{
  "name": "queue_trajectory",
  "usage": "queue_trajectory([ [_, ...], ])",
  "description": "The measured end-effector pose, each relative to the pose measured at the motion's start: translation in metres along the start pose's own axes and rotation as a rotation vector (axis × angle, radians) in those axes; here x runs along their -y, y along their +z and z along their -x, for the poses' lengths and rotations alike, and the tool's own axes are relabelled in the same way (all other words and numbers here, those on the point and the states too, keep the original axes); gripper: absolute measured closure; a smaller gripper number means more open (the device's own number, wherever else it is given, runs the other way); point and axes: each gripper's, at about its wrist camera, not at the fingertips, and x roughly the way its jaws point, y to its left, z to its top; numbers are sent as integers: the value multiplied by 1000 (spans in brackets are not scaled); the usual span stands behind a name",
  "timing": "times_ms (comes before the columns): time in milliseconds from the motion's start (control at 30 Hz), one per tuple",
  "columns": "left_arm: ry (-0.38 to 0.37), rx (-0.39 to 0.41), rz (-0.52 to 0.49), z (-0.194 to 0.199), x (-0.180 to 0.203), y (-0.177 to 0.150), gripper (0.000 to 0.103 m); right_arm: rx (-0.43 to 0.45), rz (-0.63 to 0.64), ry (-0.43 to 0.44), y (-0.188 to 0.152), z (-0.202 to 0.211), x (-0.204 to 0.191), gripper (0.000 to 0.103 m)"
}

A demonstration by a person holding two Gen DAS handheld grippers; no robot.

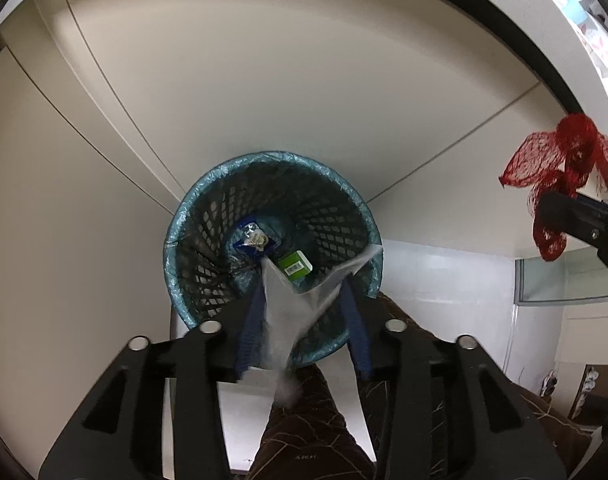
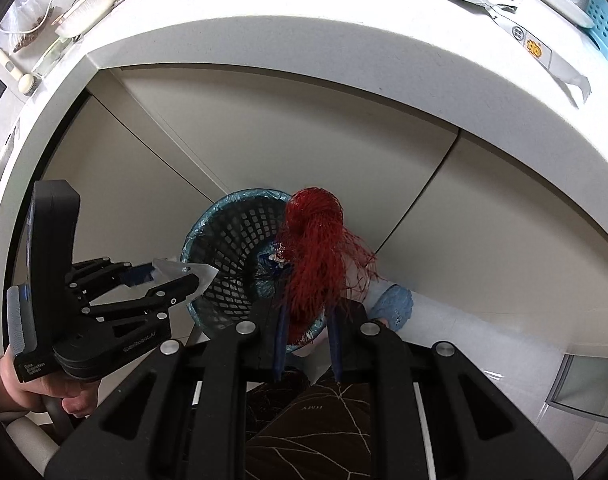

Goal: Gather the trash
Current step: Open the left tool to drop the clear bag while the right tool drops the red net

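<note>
- Clear plastic wrapper (image 1: 292, 312) sits between the left gripper (image 1: 302, 320) fingers at lower centre, jaws parted about halfway and no longer pinching; it looks loose and about to fall.
- Aim looks good: wrapper hangs right over the mesh bin (image 1: 192, 236) mouth at centre. I'd hold position until it clears the blue pads (image 1: 250, 332), give a small shake if it clings.
- Bin already holds a green carton (image 1: 294, 266) and a blue packet (image 1: 250, 240).
- Red net bag (image 2: 316, 248) is pinched in the right gripper (image 2: 307, 336), jaws narrow; centre frame, over the bin's right rim. Shift it left before letting go.
- Far: white counter (image 2: 264, 40) across the top.
</note>
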Motion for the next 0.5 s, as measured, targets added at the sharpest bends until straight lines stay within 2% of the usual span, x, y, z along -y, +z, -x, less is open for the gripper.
queue_trajectory([
  [67, 6, 9, 6, 1, -1, 1, 49, -2, 4, 0, 0, -1, -1, 87],
  [233, 10, 26, 14, 9, -3, 4, 38, -10, 14, 4, 1, -4, -2, 87],
  [300, 18, 50, 17, 16, -6, 6, 33, -11, 20, 8, 2, -6, -4, 87],
  [367, 36, 76, 19, 25, -9, 8, 20, -16, 28, 11, 4, -9, -7, 87],
  [500, 67, 131, 37, 43, -19, 10, 10, -16, 33, 20, 9, -15, -11, 87],
])
